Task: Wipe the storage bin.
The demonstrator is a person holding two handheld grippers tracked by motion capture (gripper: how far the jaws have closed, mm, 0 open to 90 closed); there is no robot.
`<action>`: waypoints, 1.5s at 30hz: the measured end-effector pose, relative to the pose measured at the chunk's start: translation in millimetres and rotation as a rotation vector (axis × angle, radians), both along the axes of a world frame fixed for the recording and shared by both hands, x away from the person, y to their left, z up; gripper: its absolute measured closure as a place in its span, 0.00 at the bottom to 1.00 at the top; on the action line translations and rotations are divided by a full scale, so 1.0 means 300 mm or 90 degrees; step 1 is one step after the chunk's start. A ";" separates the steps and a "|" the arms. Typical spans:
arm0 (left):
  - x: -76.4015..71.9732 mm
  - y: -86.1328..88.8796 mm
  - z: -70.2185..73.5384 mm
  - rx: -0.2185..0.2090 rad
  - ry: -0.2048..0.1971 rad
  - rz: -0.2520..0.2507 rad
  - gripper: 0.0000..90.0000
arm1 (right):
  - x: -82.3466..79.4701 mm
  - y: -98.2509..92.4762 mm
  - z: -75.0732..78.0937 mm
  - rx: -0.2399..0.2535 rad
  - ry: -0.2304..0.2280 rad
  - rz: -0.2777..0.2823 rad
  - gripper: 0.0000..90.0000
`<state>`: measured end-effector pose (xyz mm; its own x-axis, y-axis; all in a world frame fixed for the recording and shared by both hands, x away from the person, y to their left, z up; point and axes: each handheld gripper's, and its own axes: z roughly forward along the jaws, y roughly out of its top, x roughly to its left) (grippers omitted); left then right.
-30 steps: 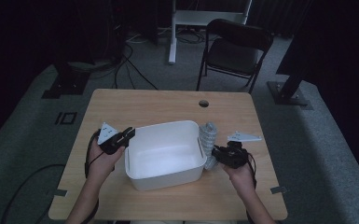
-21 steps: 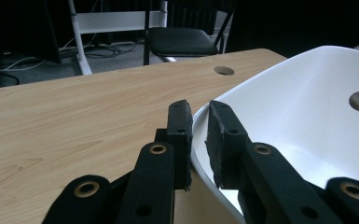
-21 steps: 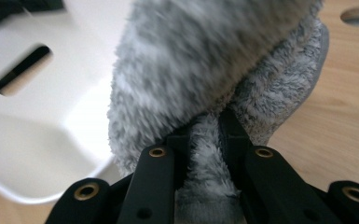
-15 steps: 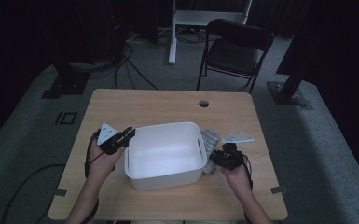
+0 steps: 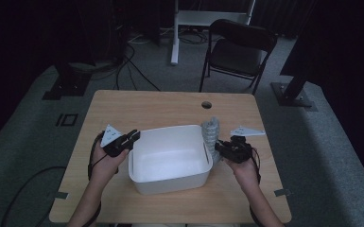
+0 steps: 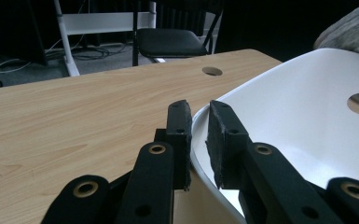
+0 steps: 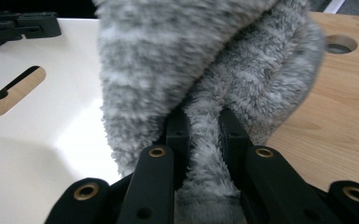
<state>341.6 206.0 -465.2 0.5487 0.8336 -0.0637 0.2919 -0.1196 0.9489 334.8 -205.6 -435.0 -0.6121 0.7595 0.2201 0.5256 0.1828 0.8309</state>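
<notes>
A white plastic tub (image 5: 170,130) stands in the middle of the wooden table (image 5: 160,106). My left gripper (image 5: 134,137) grips its left rim; in the left gripper view the jaws (image 6: 199,122) straddle the thin white wall (image 6: 284,93), shut on it. My right gripper (image 5: 218,147) sits at the tub's right side, shut on a grey fuzzy cloth (image 5: 211,131) that stands up above the rim. In the right gripper view the cloth (image 7: 177,51) bulges over the jaws (image 7: 204,122), partly above the tub (image 7: 37,121), whose inside looks bare.
A round cable hole (image 5: 206,104) lies in the table's far half. A black folding chair (image 5: 238,49) and a white desk frame (image 5: 176,33) stand beyond the far edge. Cables run across the dark floor at the left.
The grey cloth dipped low beside the tub half a second ago and now stands raised again in the right gripper. The left gripper has stayed on the rim.
</notes>
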 end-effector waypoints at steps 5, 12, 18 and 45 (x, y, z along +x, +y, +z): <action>-0.001 -0.006 -0.001 0.003 -0.004 0.009 0.88 | 0.000 -0.003 -0.016 0.002 0.012 0.000 0.88; -0.001 -0.008 -0.001 0.007 -0.007 0.011 0.87 | 0.001 0.001 -0.022 0.006 0.015 -0.004 0.88; -0.001 -0.009 -0.002 0.009 -0.009 0.011 0.87 | 0.004 0.003 -0.026 0.004 0.014 -0.005 0.88; 0.004 -0.005 -0.005 -0.001 -0.008 0.003 0.87 | 0.063 -0.018 -0.013 0.047 0.026 0.007 0.87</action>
<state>342.6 204.5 -466.7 0.5457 0.8359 -0.0587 0.2804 -0.1161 0.9528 353.6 -210.9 -438.9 -0.6099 0.7338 0.2992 0.5571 0.1284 0.8205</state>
